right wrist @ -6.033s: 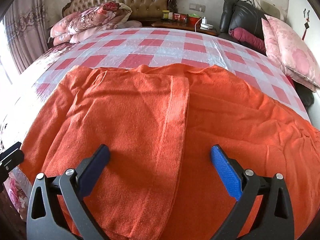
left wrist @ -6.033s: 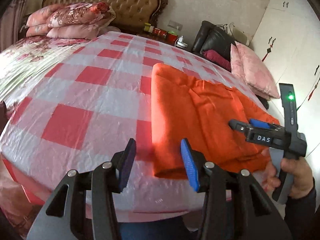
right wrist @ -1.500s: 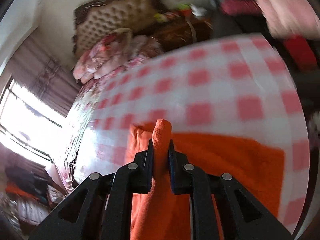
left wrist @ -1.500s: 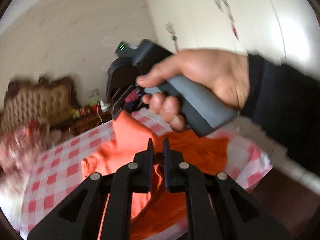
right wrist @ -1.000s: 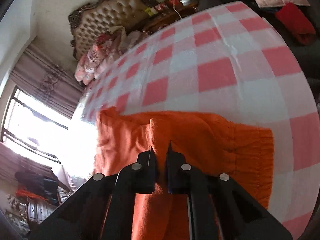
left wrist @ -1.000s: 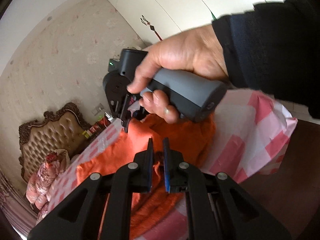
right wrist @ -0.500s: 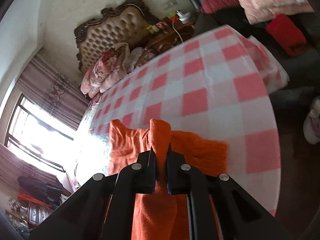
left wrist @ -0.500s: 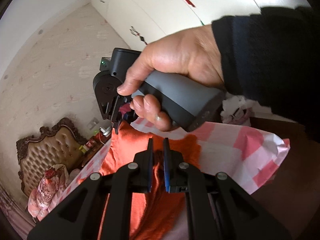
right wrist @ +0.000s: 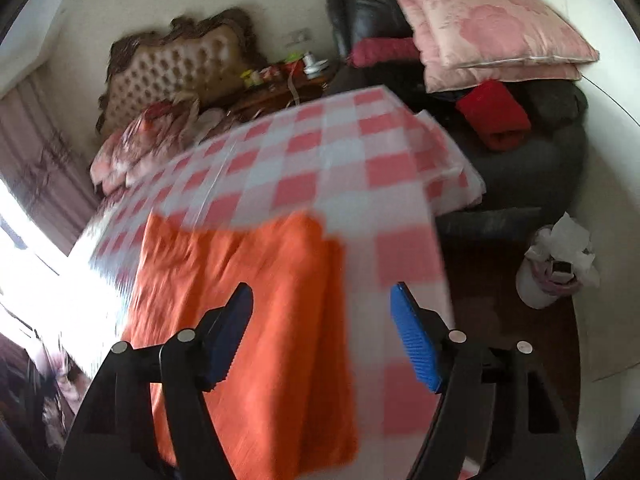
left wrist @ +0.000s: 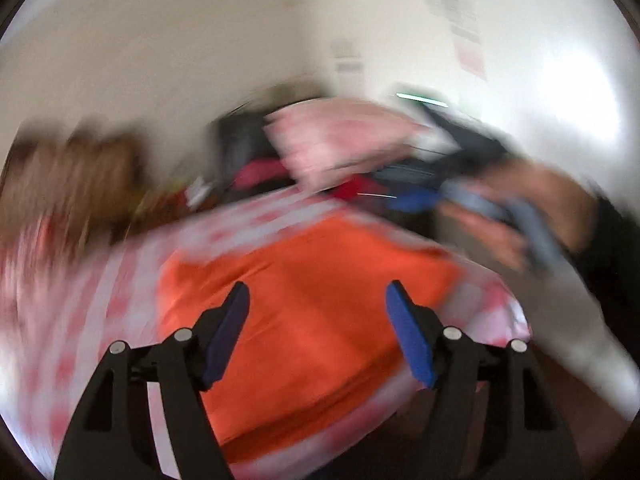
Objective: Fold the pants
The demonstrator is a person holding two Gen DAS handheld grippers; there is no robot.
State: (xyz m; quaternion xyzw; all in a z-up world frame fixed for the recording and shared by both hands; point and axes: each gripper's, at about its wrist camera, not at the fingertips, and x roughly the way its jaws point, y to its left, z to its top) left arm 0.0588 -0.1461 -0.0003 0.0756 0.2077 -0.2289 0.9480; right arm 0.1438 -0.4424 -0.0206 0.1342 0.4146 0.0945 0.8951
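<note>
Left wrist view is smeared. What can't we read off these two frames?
- Left wrist: motion blur hides the pants' edges and fold lines.
- Left wrist: right tongs and hand are streaks; jaw state unreadable here.
- Right wrist: the pants' near end is blurred and covered by the tongs' frame, so fold neatness is unclear.
- Right wrist: items on the nightstand too small to identify.

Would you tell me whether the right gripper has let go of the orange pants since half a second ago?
Yes. The right gripper has opened; the orange pants now lie flat on the checked bedcover.
</note>
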